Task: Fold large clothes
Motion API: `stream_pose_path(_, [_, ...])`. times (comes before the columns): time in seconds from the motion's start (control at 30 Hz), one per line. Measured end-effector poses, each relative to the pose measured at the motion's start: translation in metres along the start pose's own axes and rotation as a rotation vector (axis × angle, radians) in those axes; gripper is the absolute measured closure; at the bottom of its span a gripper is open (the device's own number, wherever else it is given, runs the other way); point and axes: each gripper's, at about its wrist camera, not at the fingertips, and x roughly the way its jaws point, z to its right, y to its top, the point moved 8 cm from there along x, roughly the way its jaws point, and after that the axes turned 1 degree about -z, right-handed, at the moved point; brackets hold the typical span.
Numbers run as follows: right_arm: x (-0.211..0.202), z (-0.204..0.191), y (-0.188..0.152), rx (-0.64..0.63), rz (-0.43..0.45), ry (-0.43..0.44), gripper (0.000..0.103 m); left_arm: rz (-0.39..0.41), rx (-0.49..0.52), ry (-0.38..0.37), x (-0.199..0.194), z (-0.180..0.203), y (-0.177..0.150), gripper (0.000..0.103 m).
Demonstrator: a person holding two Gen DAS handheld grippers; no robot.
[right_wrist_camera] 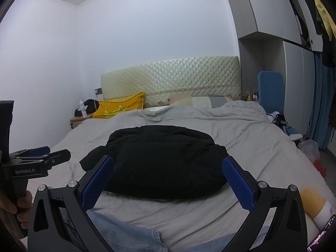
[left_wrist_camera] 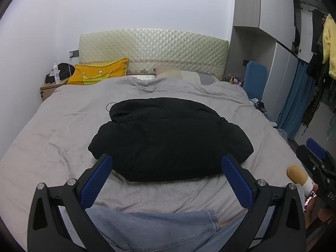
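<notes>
A black puffy jacket [left_wrist_camera: 168,136] lies folded into a thick bundle in the middle of the grey bed [left_wrist_camera: 52,130]; it also shows in the right wrist view [right_wrist_camera: 161,159]. My left gripper [left_wrist_camera: 167,163] is open and empty, held just short of the jacket's near edge. My right gripper [right_wrist_camera: 168,166] is open and empty too, at the same near edge. The left gripper shows from the side at the left of the right wrist view [right_wrist_camera: 40,157]. The right gripper's body is at the right edge of the left wrist view [left_wrist_camera: 317,163].
Blue denim clothing [left_wrist_camera: 159,229] lies at the bed's near edge below the grippers. A yellow pillow [left_wrist_camera: 100,73] leans on the quilted headboard [left_wrist_camera: 153,50]. A yellow-and-white object [right_wrist_camera: 317,205] lies at the near right. A nightstand [left_wrist_camera: 50,88], blue chair [left_wrist_camera: 255,77], wardrobe and hanging clothes [left_wrist_camera: 327,48] flank the bed.
</notes>
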Motion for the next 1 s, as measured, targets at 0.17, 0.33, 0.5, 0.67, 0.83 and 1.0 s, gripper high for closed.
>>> stream_pose_path(0.17, [-0.0002, -0.0002, -0.0005, 0.0, -0.001, 0.0, 0.0, -0.001, 0.002, -0.003, -0.0014, -0.0006, -0.0018, 0.0])
stream_pose_path(0.33, [-0.0015, -0.0003, -0.0013, 0.002, 0.001, -0.001, 0.0, -0.006, -0.001, -0.001, -0.0012, -0.0012, -0.0023, 0.0])
stream_pose_path(0.5, [-0.0019, -0.0007, -0.0019, 0.002, 0.001, -0.002, 0.0, -0.011, -0.006, -0.004, 0.0003, -0.0012, -0.0028, 0.0])
stream_pose_path(0.67, [-0.0019, -0.0005, -0.0025, 0.005, -0.001, -0.004, 0.0, -0.012, -0.005, -0.003, 0.0011, -0.0005, -0.0031, 0.0])
stream_pose_path(0.83, [-0.0021, -0.0005, -0.0035, 0.005, 0.0, -0.004, 0.0, -0.015, -0.006, -0.004, 0.0019, -0.0006, -0.0026, 0.0])
stream_pose_path(1.0, [-0.0024, -0.0004, -0.0041, 0.006, -0.002, -0.003, 0.0, -0.005, 0.001, -0.008, 0.0003, 0.0018, -0.002, 0.0])
